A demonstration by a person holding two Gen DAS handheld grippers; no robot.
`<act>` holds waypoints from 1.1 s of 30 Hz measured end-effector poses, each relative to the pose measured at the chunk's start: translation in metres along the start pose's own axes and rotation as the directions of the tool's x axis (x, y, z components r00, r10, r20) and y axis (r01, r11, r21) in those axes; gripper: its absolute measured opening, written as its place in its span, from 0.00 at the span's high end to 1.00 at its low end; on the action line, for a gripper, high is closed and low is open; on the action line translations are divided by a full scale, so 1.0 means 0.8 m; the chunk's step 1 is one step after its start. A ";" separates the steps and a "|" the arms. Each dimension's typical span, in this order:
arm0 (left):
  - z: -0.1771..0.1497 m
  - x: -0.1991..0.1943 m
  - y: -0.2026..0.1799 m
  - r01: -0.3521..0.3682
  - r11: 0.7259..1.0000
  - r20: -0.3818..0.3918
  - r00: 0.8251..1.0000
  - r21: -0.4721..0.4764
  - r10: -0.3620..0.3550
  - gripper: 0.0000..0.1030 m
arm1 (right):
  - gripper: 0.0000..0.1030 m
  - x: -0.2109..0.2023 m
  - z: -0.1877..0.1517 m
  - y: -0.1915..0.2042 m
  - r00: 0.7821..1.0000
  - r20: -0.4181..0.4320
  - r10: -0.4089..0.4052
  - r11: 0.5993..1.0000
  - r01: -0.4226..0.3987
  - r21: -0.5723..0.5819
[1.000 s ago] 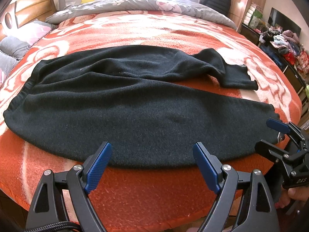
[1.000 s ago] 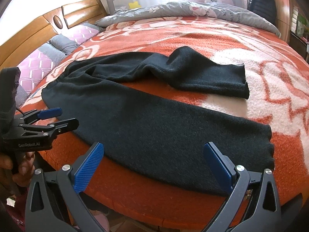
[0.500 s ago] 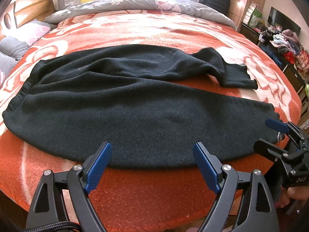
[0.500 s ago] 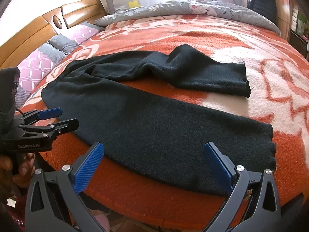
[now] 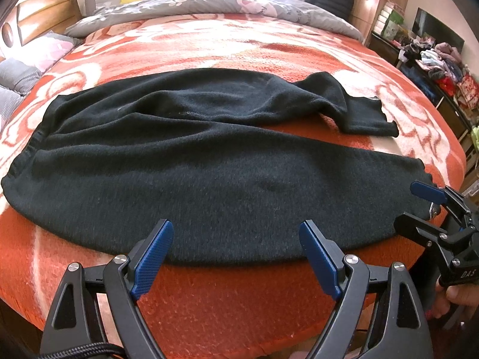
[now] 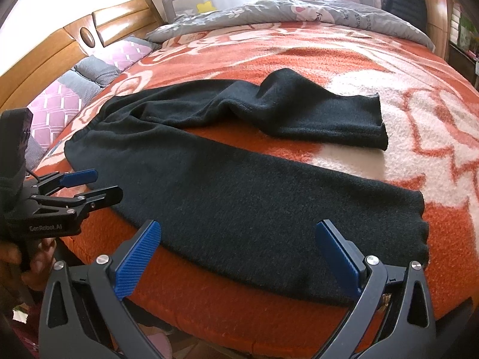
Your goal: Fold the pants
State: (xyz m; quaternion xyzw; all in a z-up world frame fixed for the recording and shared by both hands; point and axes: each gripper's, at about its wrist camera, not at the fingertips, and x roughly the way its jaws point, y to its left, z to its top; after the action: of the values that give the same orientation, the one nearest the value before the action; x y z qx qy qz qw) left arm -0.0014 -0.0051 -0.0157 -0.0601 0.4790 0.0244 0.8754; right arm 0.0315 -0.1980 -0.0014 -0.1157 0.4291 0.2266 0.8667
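Two claws, left and right, are hovering wide and empty at the bed's near edge, level and facing the pants lying spread on it, and should probably be pinching the near leg's edge to fold it over.

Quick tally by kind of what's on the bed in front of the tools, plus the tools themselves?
Black pants: 1
Orange patterned blanket: 1
Grey quilt: 1
Pillows, left tool's view: 3
Tools, left and right, both open: 2
Total: 8
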 end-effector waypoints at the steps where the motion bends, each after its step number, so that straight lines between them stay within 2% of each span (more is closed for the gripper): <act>1: 0.000 0.000 0.000 -0.001 1.000 -0.001 1.000 0.003 0.001 0.16 | 0.00 0.000 0.000 -0.001 1.000 -0.001 0.001 1.000 -0.001 0.001; 9: 0.010 -0.002 0.003 0.012 0.999 0.006 1.000 0.041 -0.012 0.16 | 0.00 -0.001 0.005 -0.014 1.000 -0.010 0.014 0.999 -0.014 0.035; 14: 0.035 -0.001 0.004 0.016 0.996 0.016 1.000 0.090 -0.018 0.16 | 0.00 -0.003 0.019 -0.034 1.000 -0.002 0.010 0.997 -0.009 0.070; 20: 0.087 0.008 0.009 0.038 0.989 0.019 0.999 0.142 -0.041 0.16 | 0.00 -0.001 0.042 -0.064 1.000 0.010 -0.004 0.994 0.003 0.111; 27: 0.151 0.037 0.011 0.077 0.977 -0.014 0.997 0.198 -0.076 0.16 | 0.00 0.004 0.088 -0.107 0.999 0.033 -0.014 0.988 0.009 0.157; 33: 0.207 0.077 0.004 0.113 0.950 -0.060 0.993 0.291 -0.099 0.16 | 0.00 0.028 0.129 -0.161 1.000 0.009 -0.018 0.978 0.016 0.207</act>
State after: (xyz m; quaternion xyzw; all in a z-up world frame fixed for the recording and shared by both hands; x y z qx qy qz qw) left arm 0.1701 0.0183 0.0204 0.0443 0.4930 -0.0953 0.8637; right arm 0.1778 -0.2628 0.0442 -0.0273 0.4447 0.1738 0.8782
